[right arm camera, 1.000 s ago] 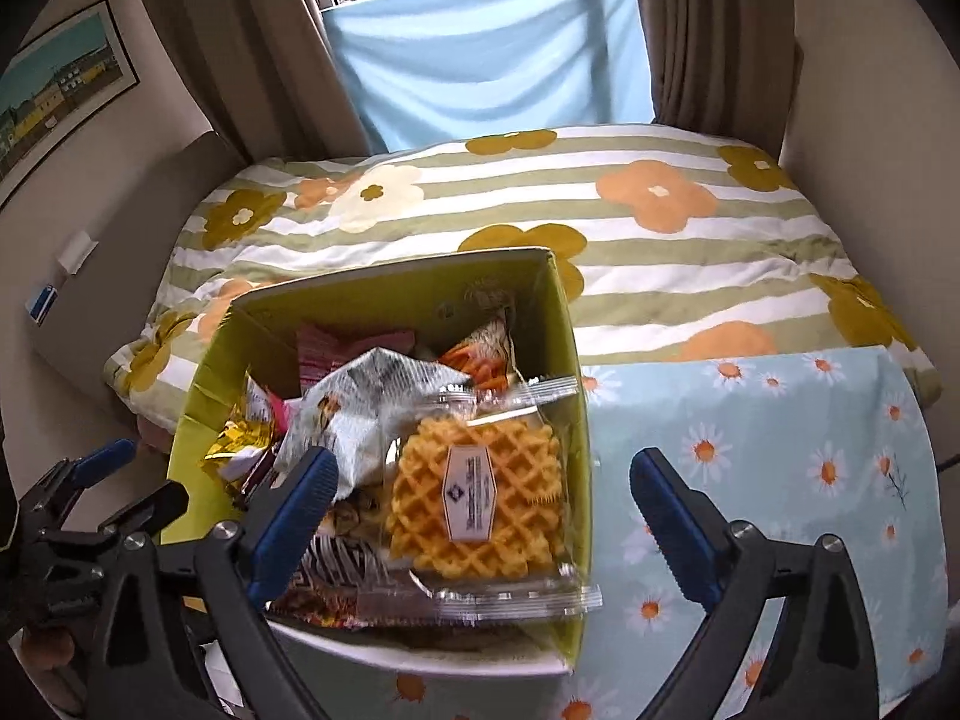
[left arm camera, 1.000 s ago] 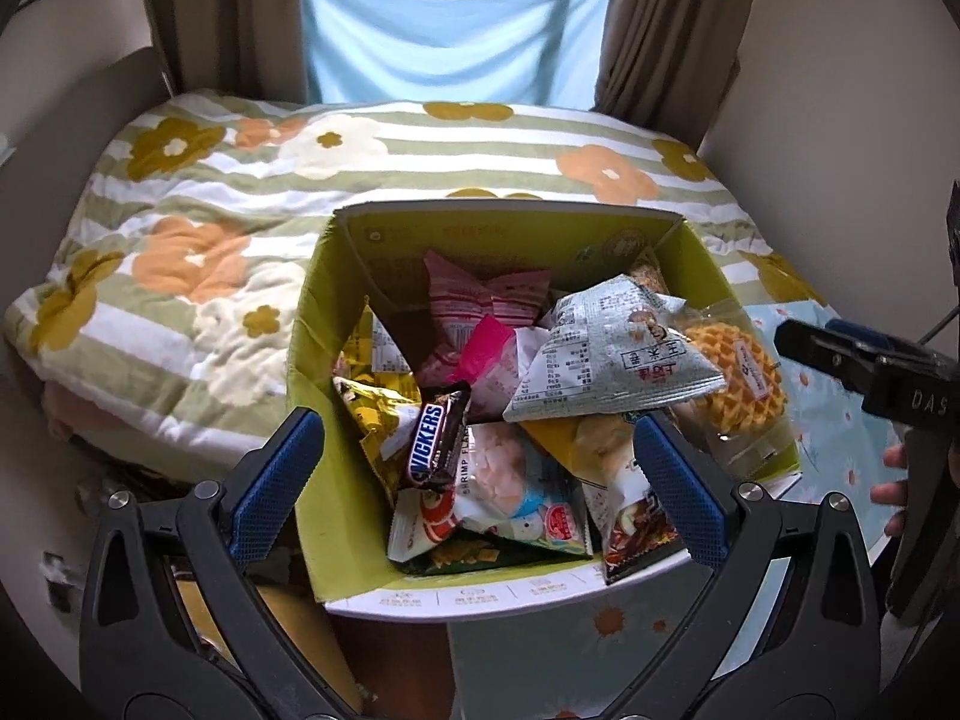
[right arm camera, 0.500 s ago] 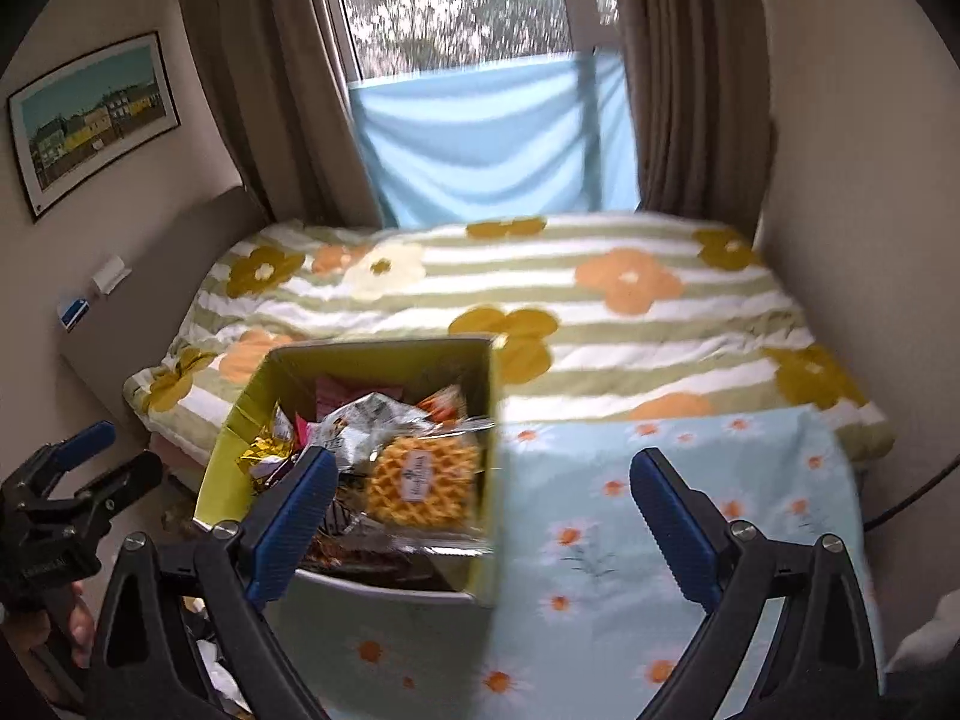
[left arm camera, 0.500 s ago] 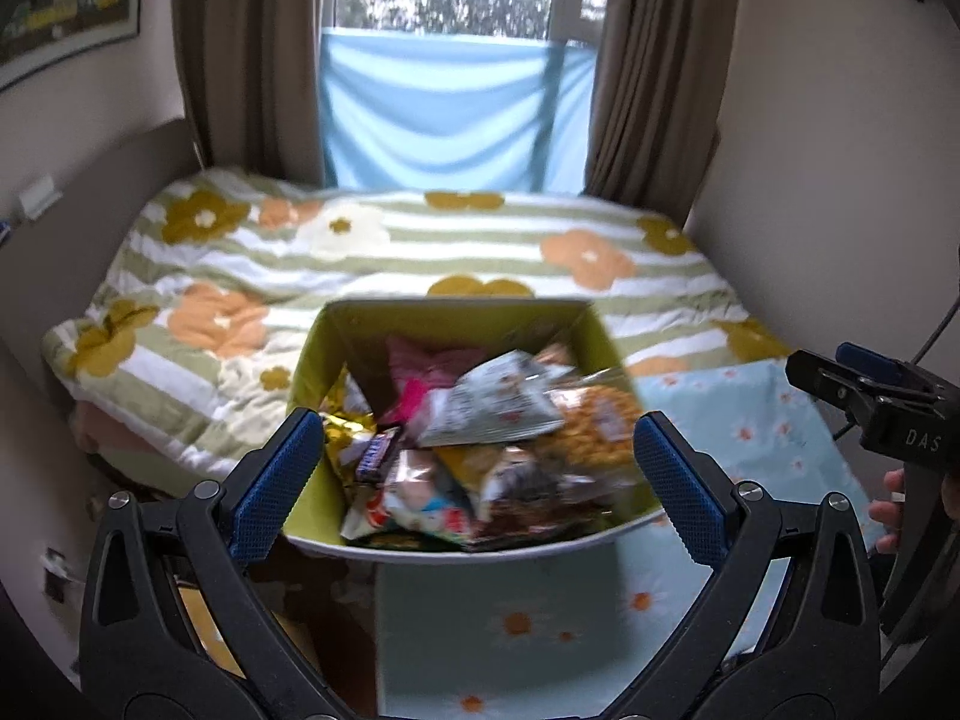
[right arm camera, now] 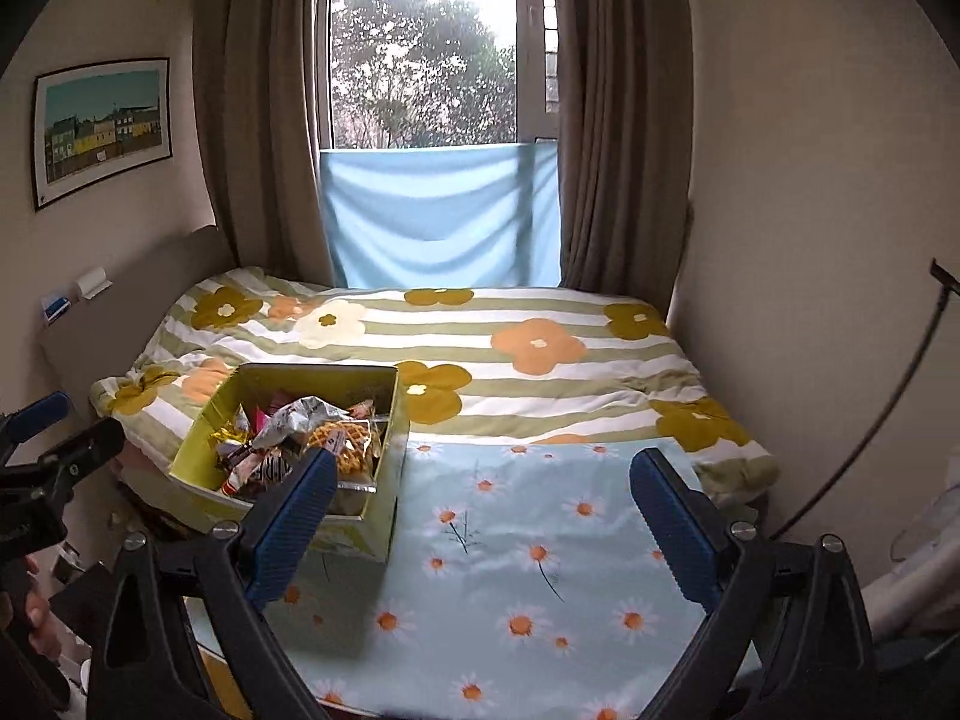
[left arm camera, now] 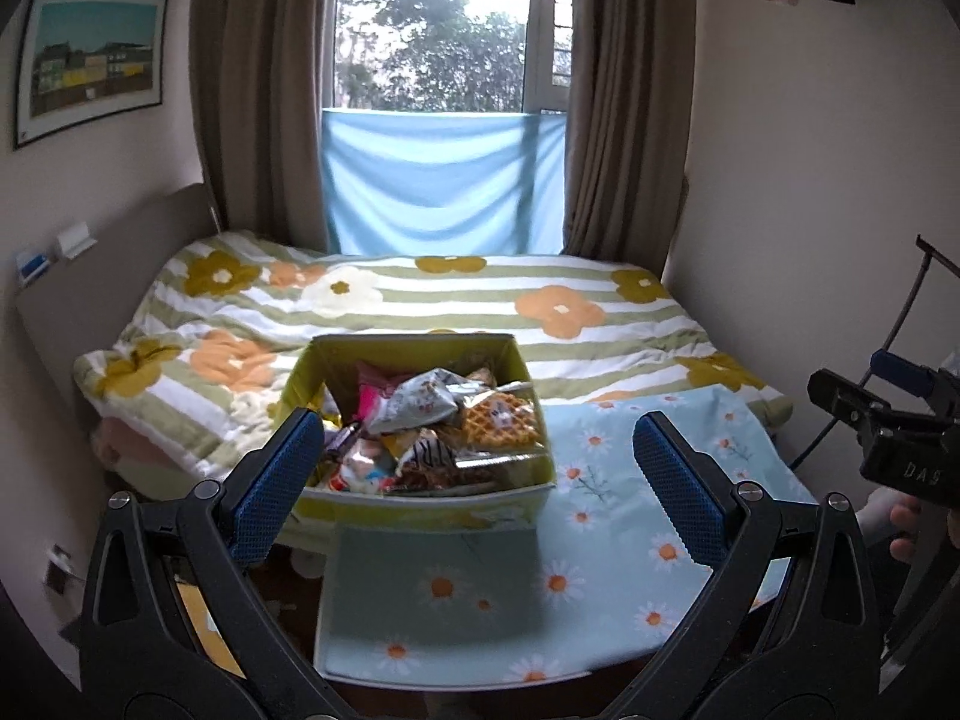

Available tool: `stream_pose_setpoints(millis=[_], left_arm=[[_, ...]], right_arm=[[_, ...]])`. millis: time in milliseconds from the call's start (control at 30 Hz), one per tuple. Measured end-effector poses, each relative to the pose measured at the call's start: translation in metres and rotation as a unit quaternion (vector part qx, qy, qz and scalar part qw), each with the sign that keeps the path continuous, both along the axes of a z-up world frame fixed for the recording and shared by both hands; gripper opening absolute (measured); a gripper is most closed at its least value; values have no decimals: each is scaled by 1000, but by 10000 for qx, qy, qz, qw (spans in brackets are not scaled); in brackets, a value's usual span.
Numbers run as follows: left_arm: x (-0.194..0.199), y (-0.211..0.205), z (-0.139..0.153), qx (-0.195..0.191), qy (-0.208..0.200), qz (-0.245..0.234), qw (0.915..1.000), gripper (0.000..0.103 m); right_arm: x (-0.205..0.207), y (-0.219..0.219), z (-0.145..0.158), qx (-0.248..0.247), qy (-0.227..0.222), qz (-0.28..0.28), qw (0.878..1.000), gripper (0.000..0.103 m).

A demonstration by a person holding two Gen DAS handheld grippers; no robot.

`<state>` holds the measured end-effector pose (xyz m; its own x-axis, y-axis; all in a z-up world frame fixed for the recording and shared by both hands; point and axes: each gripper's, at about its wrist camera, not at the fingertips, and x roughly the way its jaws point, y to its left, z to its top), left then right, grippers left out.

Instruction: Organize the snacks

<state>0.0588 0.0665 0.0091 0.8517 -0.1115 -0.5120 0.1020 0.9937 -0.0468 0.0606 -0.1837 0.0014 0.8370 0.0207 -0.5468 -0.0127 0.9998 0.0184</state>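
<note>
I am holding both my left fingers [left arm camera: 471,468] and right fingers [right arm camera: 480,501] wide apart and empty, near the overfull yellow box [left arm camera: 420,489] of snacks [left arm camera: 441,420] on the surface's [left arm camera: 600,540] left edge, where a clumsy nudge could tip it off.

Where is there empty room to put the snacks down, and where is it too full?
The daisy cloth is bare from the yellow box across to the wall side, and also in front of the box. The flowered blanket behind, up to the window, is free too. Inside the box it is crowded: the waffle pack and other wrappers are heaped past the rim.
</note>
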Motion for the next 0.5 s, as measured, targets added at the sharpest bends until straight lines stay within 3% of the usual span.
stream_pose_setpoints(millis=[167, 500], left_arm=[[-26, -12, 1, 135, -143, 6, 9998, 103], [-40, -28, 2, 207, -250, -67, 9995, 103]], right_arm=[[-19, -7, -7, -21, -65, -18, 10000, 97], [-32, -11, -7, -34, -150, -129, 9998, 97]])
